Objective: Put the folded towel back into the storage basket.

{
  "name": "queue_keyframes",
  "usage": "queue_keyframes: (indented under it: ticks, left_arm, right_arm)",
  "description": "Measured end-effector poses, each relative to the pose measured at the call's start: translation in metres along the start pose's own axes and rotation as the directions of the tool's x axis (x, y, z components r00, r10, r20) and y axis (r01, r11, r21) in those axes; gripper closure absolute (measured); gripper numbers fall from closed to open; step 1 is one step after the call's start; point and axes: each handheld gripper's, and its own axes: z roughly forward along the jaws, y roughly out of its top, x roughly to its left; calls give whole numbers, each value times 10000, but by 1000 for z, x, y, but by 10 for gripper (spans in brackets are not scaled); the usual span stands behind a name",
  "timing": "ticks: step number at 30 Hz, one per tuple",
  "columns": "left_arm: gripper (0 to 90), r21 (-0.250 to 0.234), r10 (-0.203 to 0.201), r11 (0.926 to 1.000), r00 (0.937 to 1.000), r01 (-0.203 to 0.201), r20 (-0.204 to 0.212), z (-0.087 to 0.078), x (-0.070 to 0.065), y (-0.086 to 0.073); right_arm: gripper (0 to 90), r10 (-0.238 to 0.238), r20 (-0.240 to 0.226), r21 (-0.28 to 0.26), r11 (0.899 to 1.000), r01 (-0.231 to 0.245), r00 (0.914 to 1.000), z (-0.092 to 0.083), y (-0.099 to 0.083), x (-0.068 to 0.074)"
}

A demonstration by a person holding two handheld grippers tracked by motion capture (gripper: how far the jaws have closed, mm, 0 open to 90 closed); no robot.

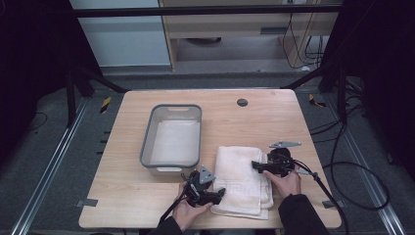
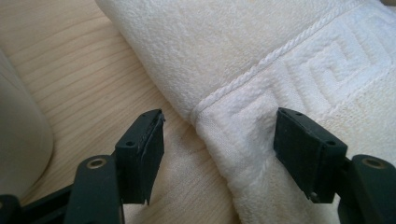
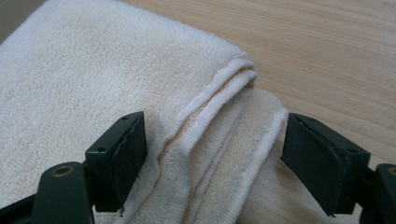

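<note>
Left gripper (image 2: 219,154): jaws wide apart, straddling the near left edge of the folded white towel (image 1: 243,180), just at the woven border band (image 2: 299,60); nothing clamped. Left jaw over bare wood and a thin lower layer, right jaw over the thick fold.

Right gripper (image 3: 212,158): jaws likewise spread, set across the stacked hems (image 3: 219,93) at the towel's right edge; nothing clamped. Several layers visible between the jaws, upper fold raised slightly above the lower ones.

Towel position: flat on the wooden table (image 1: 147,196), toward the near right, just beside the grey bin (image 1: 172,166), apart from it. Bin interior apparently lined with pale cloth; hard to confirm from the high view.

Step in hand, as judged: taking hold of the towel at two opposite edges, probably for lifting toward the bin.

For a sound grasp:
- Lower each gripper until the bottom jaw slides under the lowest layer; otherwise only the top fold comes up and the stack opens.
- Close on the hems, not on the loose pile; hems less likely to slip.
- Close both sides together, at matching height.
- Lift level, keeping light tension between the two hands to prevent sagging.
- Keep both trailing cables clear of the cloth.
</note>
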Motion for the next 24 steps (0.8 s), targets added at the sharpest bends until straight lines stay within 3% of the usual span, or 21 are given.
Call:
queue_keyframes:
  ticks: [5, 10, 14, 19, 24]
  left_arm:
    - [355, 106, -140, 9998, 9998, 139, 169, 2, 0, 0]
    - [395, 180, -392, 9991, 9978, 383, 537, 5, 3, 0]
    - [439, 292, -543, 9982, 9960, 524, 715, 5, 3, 1]
    - [523, 412, -706, 9969, 9914, 664, 1100, 6, 4, 1]
    - [596, 540, -943, 9947, 9855, 874, 1408, 6, 5, 2]
  right_arm:
    - [226, 119, -22, 152, 9998, -119, 9999, 3, -1, 0]
    - [258, 779, -420, 241, 9967, -769, 9961, 6, -4, -4]
    - [353, 825, -715, 289, 9963, -807, 9940, 6, -4, -3]
    - [521, 1228, -1243, 501, 9918, -1174, 9846, 5, -4, -3]
    - [604, 1398, -1482, 561, 9896, -1328, 9790, 5, -3, -2]
